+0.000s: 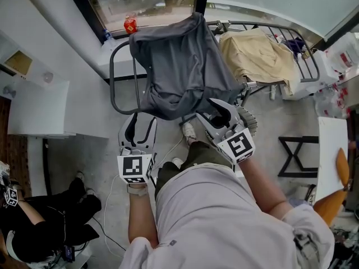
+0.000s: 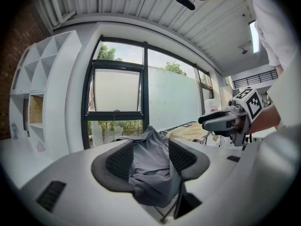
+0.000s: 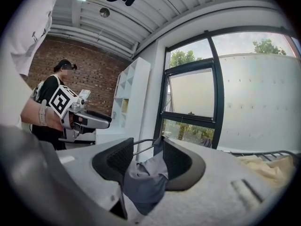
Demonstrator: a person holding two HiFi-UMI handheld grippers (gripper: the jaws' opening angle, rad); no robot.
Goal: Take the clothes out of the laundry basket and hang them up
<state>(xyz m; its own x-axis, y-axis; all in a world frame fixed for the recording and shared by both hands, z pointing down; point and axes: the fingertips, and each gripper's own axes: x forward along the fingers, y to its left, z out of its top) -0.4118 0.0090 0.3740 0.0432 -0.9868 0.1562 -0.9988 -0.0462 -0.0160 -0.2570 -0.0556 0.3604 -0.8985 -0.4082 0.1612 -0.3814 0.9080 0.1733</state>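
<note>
Hanging bunched over drying rack [image 1: 111,77]: dark grey garment [image 1: 179,66]; left gripper [image 1: 141,123], right gripper [image 1: 223,112] jaws apart.

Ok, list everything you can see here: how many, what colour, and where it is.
garment: one, grey, draped over the drying rack's left end
cloth: one, beige, laid on the rack to the right of the garment
drying rack: one, grey metal, below the window
window: one, dark frame, behind the rack
red object: one, small, on the sill
laundry basket: apparently one, pale, perforated, mostly hidden behind the right gripper
folding stand: one, black, on the floor at right
shelf unit: one, white, at left
seated person: one, in black, lower left
left gripper: one, white, open, below the garment
right gripper: one, white, open, at the garment's lower edge
</note>
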